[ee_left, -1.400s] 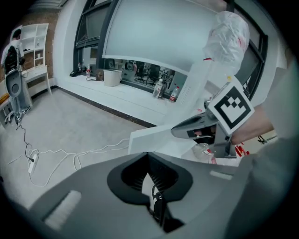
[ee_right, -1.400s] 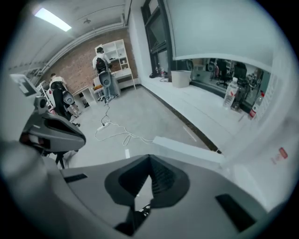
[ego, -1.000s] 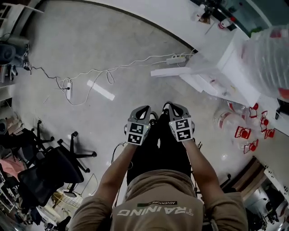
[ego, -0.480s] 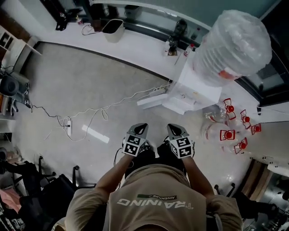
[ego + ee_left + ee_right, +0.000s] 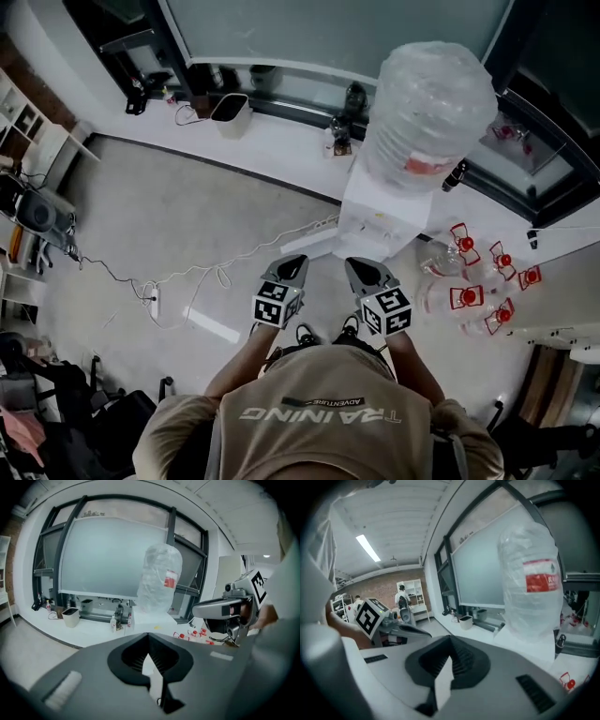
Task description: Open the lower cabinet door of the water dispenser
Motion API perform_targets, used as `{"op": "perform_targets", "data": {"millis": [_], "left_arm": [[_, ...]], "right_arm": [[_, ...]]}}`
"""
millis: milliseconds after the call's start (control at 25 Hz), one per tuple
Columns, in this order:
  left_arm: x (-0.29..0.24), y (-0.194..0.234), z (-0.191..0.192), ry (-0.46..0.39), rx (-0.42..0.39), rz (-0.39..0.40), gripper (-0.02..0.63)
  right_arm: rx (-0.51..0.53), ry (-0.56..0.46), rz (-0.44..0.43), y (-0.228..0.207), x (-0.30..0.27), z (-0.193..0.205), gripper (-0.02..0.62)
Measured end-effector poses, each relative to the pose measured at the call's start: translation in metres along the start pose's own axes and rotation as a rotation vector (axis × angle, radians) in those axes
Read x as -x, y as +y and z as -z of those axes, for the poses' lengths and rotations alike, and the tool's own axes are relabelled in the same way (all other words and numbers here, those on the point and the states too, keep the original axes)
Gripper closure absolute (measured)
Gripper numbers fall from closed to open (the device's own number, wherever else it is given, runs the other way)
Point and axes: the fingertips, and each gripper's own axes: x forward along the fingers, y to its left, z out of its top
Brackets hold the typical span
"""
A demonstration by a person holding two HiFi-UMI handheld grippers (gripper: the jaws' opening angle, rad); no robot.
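In front of the person's chest, the left hand-held gripper [image 5: 292, 265] and right hand-held gripper [image 5: 361, 267] have risen since a second ago, jaws pressed together on nothing. Ahead, at the floor's [image 5: 169, 216] far edge, the water dispenser's [image 5: 380, 211] lower cabinet door [image 5: 311, 246] seemingly stands open, so the task looks done.

Soft, even indoor light; strong fisheye bending, dark vignetted corners

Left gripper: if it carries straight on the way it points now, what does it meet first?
Most likely the water dispenser: its white body, under the wrapped bottle, sits straight beyond the closed tips of the left gripper. Depth is unclear.
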Motion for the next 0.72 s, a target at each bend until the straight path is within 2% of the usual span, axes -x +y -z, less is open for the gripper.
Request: {"op": "perform_targets", "data": {"millis": [280,400,480,600,720], "left_arm": [[0.024,-0.017,-0.111,-0.212,-0.091,-0.060,0.606],[0.037,-0.021,-0.146,-0.305,-0.111,-0.091,0.606],[0.045,-0.022,-0.162,-0.336,-0.132,-0.111,0.606],[0.052,-0.020,-0.173,-0.340,-0.166,-0.142,0.606],[0.060,-0.016,-0.173,-0.349,-0.148,-0.161,0.606]], "right_arm": [[0.108,-0.151,-0.023,-0.013,0.023,-0.078,0.588],[0.164,-0.196,-0.033,-0.013,0.027,-0.104,0.588],[0.182,-0.219,-0.048,-0.012,0.027,-0.118,0.588],[0.184,-0.251,-0.077,-0.009,0.024,-0.134,0.588],[0.187,-0.257,-0.082,-0.006,0.023,-0.142,0.588]]}}
